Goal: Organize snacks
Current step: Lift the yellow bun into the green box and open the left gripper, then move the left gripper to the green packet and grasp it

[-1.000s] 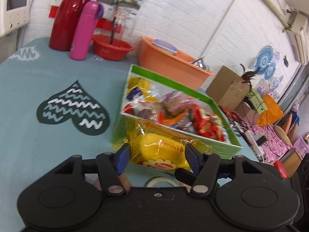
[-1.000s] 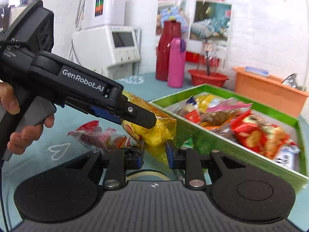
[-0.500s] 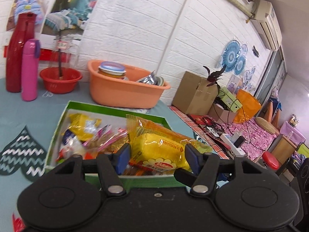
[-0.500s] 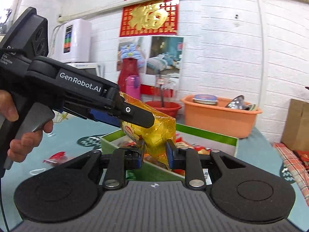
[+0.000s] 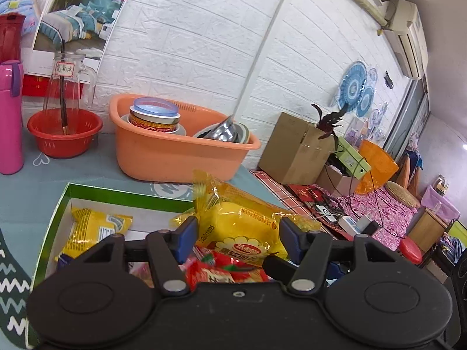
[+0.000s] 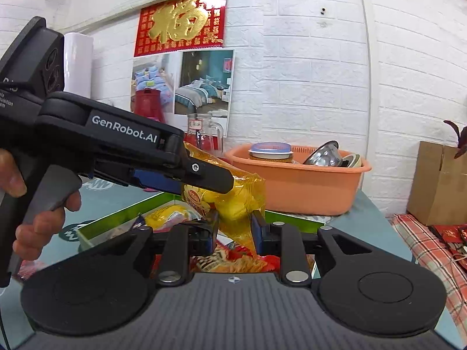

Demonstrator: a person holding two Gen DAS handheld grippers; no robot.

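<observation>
A yellow snack bag (image 5: pixel 239 221) hangs above the open green box (image 5: pixel 116 199), held from two sides. My left gripper (image 5: pixel 238 234) is shut across the bag's width, its blue pads pressing both edges. My right gripper (image 6: pixel 235 224) is shut on the bag's crinkled end (image 6: pixel 242 204). In the right wrist view the left gripper (image 6: pixel 221 185) reaches in from the left, with a person's hand (image 6: pixel 43 221) on its trigger. The box (image 6: pixel 292 217) holds several packets, among them a yellow one (image 5: pixel 93 227) and a red one (image 5: pixel 221 272).
An orange basin (image 5: pixel 175 157) with bowls stands just behind the box. Left of it are a red basket (image 5: pixel 64 137) holding a glass jug and a pink bottle (image 5: pixel 10 116). A cardboard box (image 5: pixel 292 151) stands off the table's right edge.
Both grippers have carried the yellow bag up from the table beside the green box to a spot over the box. Both views have swung toward the orange basin and the wall.
</observation>
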